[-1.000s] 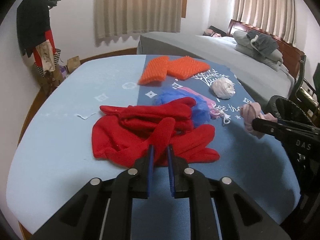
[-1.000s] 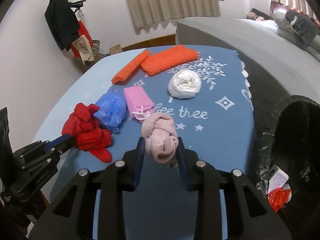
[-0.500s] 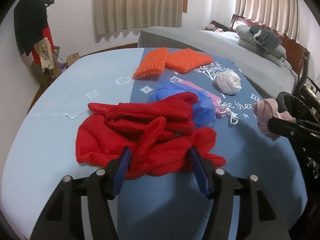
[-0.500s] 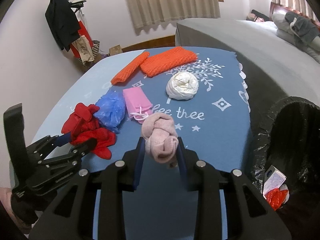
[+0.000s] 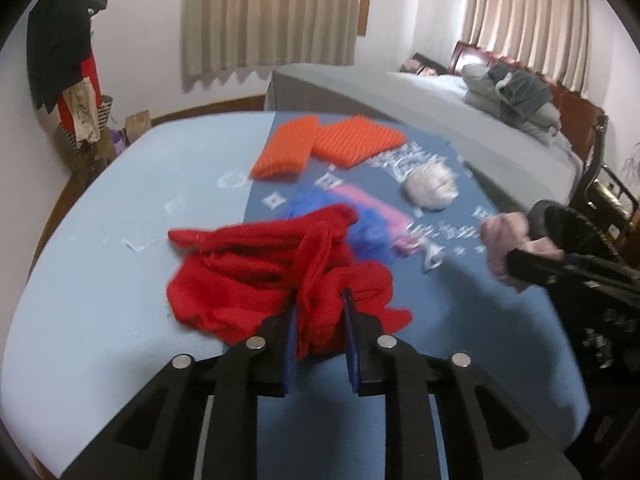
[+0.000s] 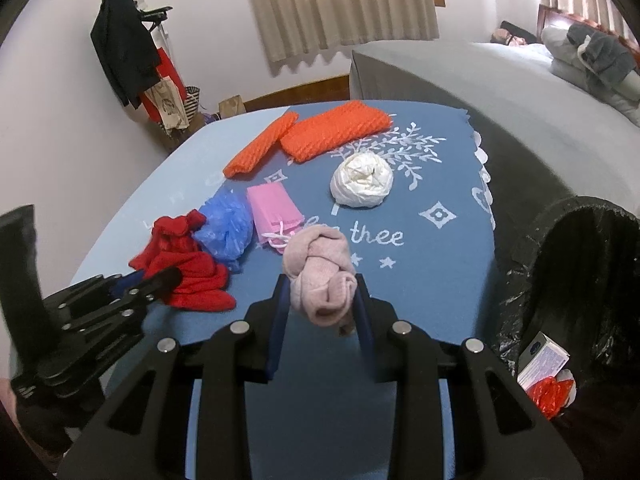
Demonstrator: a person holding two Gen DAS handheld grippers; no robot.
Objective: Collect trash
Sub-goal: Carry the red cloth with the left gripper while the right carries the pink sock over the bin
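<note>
The table wore a dark blue cloth with white leaves, diamonds, stars and lettering; its left side was pale blue. At the far edge lay two orange ribbed pieces. Nearer were a white bundle, a pink pouch with white cord, a blue crumpled bag and a red garment. The knotted cloth was dusty pink. The bin was black
</note>
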